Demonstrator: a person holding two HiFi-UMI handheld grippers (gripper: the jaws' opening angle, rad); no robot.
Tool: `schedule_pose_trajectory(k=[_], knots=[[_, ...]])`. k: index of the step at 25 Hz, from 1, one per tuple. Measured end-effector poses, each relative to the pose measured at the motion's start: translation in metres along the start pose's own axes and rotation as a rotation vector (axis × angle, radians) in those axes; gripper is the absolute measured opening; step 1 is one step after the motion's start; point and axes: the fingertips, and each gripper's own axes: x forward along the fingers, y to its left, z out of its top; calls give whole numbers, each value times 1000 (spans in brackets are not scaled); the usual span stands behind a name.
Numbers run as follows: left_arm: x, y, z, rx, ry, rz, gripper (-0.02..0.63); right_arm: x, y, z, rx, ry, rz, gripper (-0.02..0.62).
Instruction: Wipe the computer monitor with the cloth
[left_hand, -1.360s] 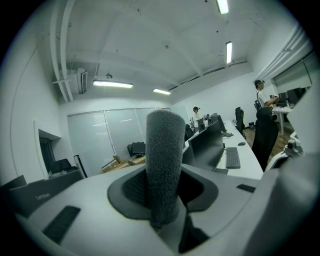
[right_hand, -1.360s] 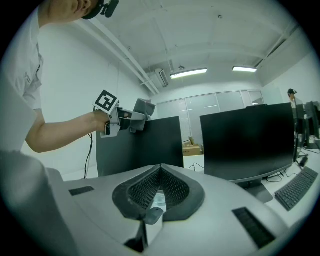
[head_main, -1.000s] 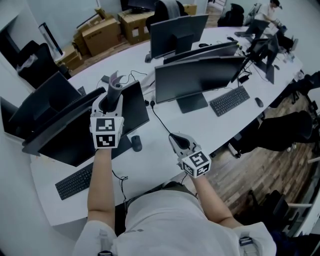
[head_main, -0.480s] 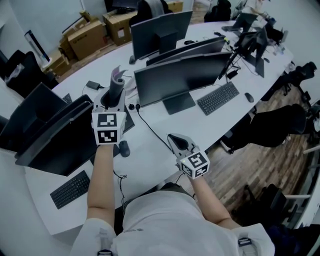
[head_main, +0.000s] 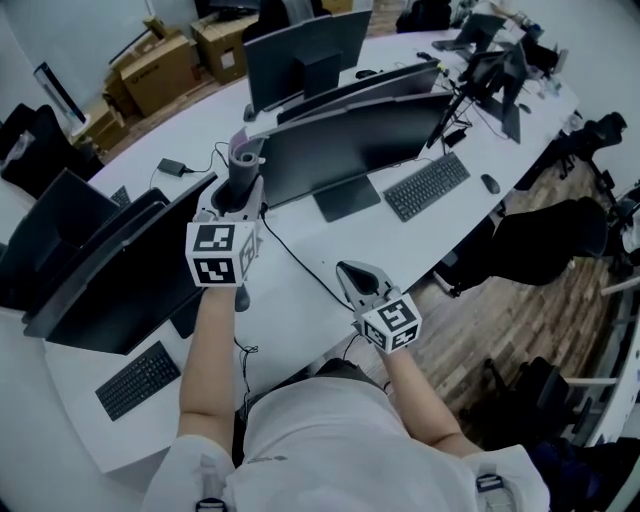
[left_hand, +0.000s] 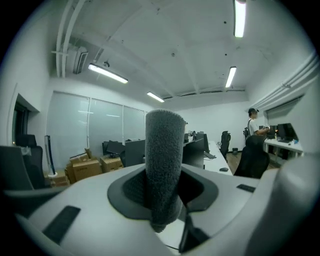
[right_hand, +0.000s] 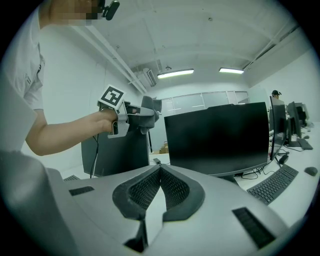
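Listing, largest first. Desk (head_main: 400, 248): long, white, curved. Computer monitor (head_main: 360, 140): dark screen facing the near edge, standing mid-desk, long axis running along the desk. Left gripper (left_hand: 162, 197): held high, jaws clamped on the cloth (left_hand: 162, 150), a grey roll standing upright just beside the monitor's left edge, apart from it. The screen lies to its right, so this hand is nearer. Right gripper (right_hand: 159, 169): over the desk's near edge, jaws pressed together on nothing. Writing: none legible; only square patterns on the marker cubes (head_main: 218, 255).

Likely office (monitors (head_main: 355, 145), keyboards (head_main: 427, 186))
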Motion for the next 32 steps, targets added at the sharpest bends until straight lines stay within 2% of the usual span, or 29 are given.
schedule_pose_trajectory(k=[3,11,18,23,32], knots=[[3,-6,-16,-114,8,-49,133,-2,1,-4,-1,12,1,9],[6,-2,-54,-563,-5,-149,132,-4,11,-22,5,60,10,9],[13,-4,-82,-833,5,-215,126,-5,12,-30,0,92,11,9],[16,1,-98,-954,-10,-211,124,-7,12,-37,1,113,11,9],[20,5,-136,-1074,-15,-133,123,-8,17,-48,-5,150,16,9]])
